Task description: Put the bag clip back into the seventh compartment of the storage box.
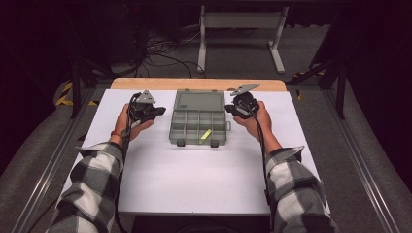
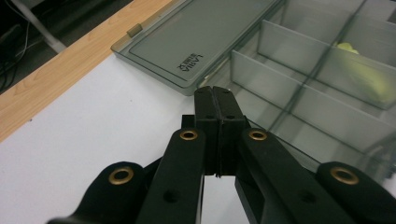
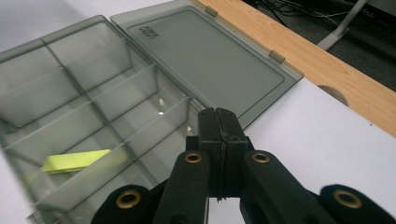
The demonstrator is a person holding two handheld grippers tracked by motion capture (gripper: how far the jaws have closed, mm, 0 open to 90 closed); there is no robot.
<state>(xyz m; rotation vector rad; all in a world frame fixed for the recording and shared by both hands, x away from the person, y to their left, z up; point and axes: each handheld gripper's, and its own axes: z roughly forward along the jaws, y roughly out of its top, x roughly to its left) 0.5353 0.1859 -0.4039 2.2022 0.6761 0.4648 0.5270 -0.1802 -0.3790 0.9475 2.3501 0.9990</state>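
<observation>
- Because the organizer box [image 1: 198, 125] sits in the middle of the white bench [image 1: 194, 174] with its lid [image 1: 199, 101] swung fully back and lying flat toward the wooden far edge [image 1: 145, 84], I hold one claw at each of its sides, ready to work on it from both ends.
- My left claw [image 1: 159, 111] hangs just beside the box's left wall; in the left gripper view its jaws are pressed together with nothing between them, the tips [image 2: 215, 93] aimed at the seam where the lid [image 2: 196, 37] meets the tray.
- My right claw [image 1: 232, 109] mirrors it near the box's right wall; the right gripper view shows those jaws closed and empty too, tips [image 3: 217, 116] pointing at the hinge line beside the lid [image 3: 205, 60].
- I judge that closed tips suit this: a narrow point can nudge a lid edge or a small part better than spread jaws.
- One compartment near the front holds a yellow-green strip [image 1: 206, 134], lying slanted against a divider [image 3: 84, 172]; the other cells look bare.
- With the lid flat, all compartments stay reachable from above, which is likely why it lies that way.
- Neither claw touches the box as far as I can tell.
</observation>
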